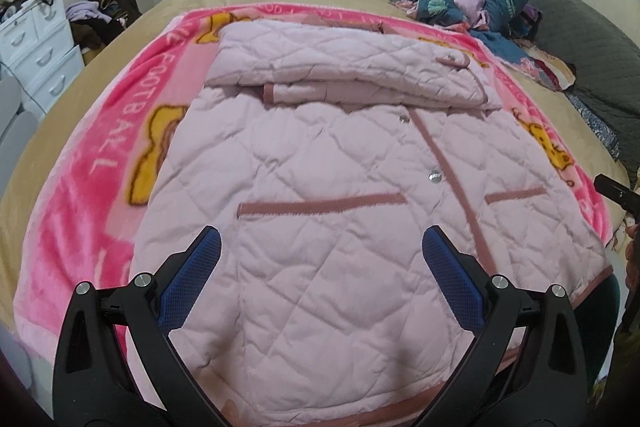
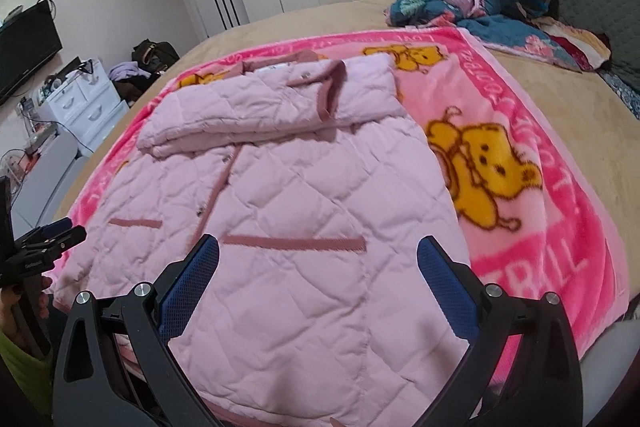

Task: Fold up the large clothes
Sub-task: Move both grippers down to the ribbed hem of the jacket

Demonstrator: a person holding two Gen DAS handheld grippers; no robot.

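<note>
Left wrist view: the left gripper hangs over the near hem of the pink quilted jacket, jaws spread wide, nothing between the blue pads. The jacket lies front-up on the pink cartoon blanket, its long axis running straight away from the tool, hem nearest. The sleeves and upper part are already folded across the chest as a thick band at the far end. The hem passes beneath and just behind the fingertips. The tip of the right gripper shows at the right edge, beside the jacket's right side

Right wrist view: the right gripper is likewise wide open and empty, poised above the hem on the side nearer the bear print. The left gripper appears at the left edge, just off the opposite hem corner. Both tools stand about equally near the hem

Judgement: the remaining fold appears to be hem towards collar along the long axis; each gripper would need to drop onto its own hem corner
</note>
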